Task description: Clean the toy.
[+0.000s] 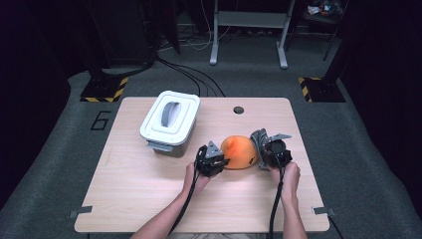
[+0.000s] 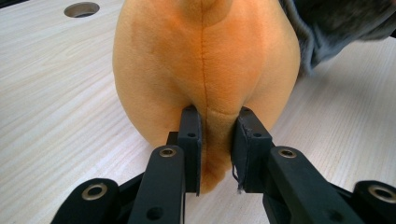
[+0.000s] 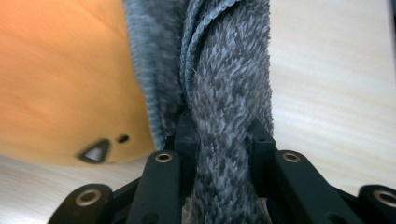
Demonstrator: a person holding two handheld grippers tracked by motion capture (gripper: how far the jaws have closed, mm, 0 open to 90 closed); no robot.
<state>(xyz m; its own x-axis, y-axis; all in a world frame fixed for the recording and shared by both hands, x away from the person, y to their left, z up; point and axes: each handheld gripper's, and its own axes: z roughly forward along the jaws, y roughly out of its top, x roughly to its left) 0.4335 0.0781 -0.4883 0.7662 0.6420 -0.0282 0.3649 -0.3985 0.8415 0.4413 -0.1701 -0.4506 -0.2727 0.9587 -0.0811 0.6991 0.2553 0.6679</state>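
1. Light wood worktop (image 1: 149, 199) sits on grey carpet in a dark room, with cables and a pale metal stand on the floor past the far edge.
2. Nearest the front edge, a person's two forearms come in, each hand wrapped around a hand-held gripper with a black cable trailing back.
3. Left hand-held gripper (image 1: 213, 162) is right of the worktop's centre. Its jaws are nearly closed, pinching a small fold along the seam of the orange plush toy (image 1: 240, 152). In the left gripper view the pads press in on either side of that seam (image 2: 217, 140).
4. Right hand-held gripper (image 1: 266, 149) is on the other side of the toy, closer to the right edge. Its jaws are clamped tight on a grey fuzzy part of the toy (image 3: 224, 116), which bunches up thick between the pads.
5. So the plush rests on the worktop right between the two grippers, held from both sides. In the right gripper view there's a little dark triangle and a dot (image 3: 95, 151) on the orange side.
6. Farther back, toward the far left corner, a white lidded box (image 1: 169, 122) with a grey handle in the lid stands well apart from the toy.
7. Near the far edge there's a round cable hole (image 1: 238, 110).
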